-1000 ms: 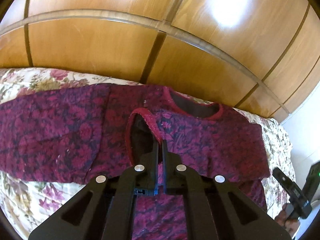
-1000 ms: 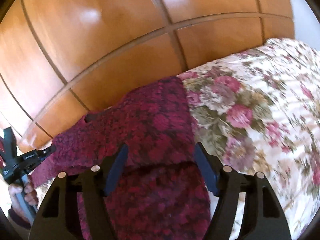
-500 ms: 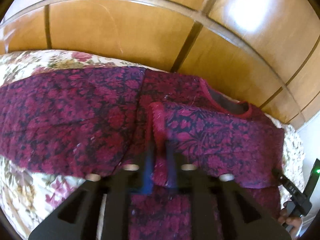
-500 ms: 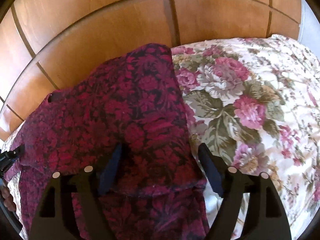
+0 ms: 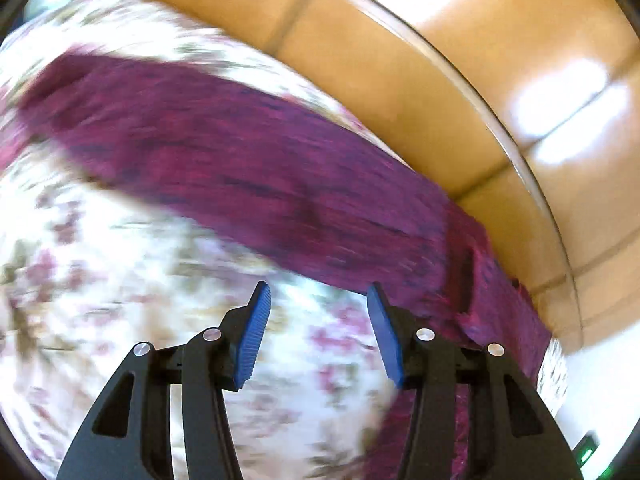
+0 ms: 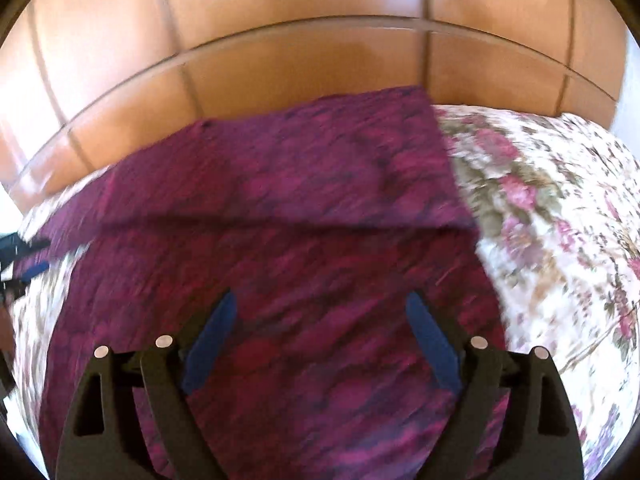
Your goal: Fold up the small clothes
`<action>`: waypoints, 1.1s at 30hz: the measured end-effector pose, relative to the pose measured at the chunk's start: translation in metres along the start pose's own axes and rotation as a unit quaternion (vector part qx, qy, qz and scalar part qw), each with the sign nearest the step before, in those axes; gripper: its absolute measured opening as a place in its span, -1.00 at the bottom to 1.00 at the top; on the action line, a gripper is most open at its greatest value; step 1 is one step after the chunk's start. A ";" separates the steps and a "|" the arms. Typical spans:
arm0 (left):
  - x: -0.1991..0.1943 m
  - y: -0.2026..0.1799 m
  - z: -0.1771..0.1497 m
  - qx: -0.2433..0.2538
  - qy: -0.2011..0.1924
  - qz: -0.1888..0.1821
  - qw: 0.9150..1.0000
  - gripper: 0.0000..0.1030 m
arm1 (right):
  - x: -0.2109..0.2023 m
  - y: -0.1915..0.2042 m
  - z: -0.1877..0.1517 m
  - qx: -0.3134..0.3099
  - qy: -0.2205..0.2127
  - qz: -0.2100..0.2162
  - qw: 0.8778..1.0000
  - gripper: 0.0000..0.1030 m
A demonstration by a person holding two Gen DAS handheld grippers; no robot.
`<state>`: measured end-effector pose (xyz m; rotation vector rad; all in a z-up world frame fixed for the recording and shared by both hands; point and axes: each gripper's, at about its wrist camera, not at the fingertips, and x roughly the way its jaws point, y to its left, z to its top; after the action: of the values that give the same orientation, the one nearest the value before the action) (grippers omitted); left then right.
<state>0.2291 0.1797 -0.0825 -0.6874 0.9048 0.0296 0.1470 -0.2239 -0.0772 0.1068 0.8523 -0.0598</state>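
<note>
The dark red patterned garment lies spread on the floral bedspread, its far edge close against the wooden panelled wall, and a folded-over upper layer ends in a straight crease across the cloth nearer that wall. The right gripper hangs over the garment's near part with its blue pads opening wide, nothing pinched between them. The left gripper is off the garment's near edge, over bare bedspread, its jaws opening and empty; that view is badly blurred, so finer detail of the cloth cannot be told.
</note>
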 end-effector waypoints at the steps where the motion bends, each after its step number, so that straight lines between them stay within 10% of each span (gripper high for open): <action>1: -0.006 0.014 0.004 -0.019 -0.003 -0.001 1.000 -0.05 | 0.002 0.006 -0.003 -0.010 0.003 0.003 1.000 0.68; 9: -0.052 0.114 0.043 -0.141 -0.084 0.021 0.986 -0.05 | 0.020 0.034 -0.024 -0.058 0.020 -0.021 0.998 0.95; 20: -0.040 0.184 0.084 -0.265 -0.092 0.013 0.960 -0.33 | 0.026 0.031 -0.029 -0.040 0.014 -0.013 0.999 0.97; 22: -0.037 0.183 0.091 -0.253 -0.087 0.024 0.963 -0.73 | 0.026 0.030 -0.028 -0.041 0.014 -0.014 0.999 0.97; 33: -0.089 0.030 0.084 -0.003 -0.159 -0.006 0.987 -0.81 | 0.025 0.032 -0.030 -0.042 0.009 -0.015 0.999 0.97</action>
<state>0.2242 0.2729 0.0019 -0.6714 0.5940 0.1272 0.1441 -0.1885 -0.1138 0.0157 0.8724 -0.0511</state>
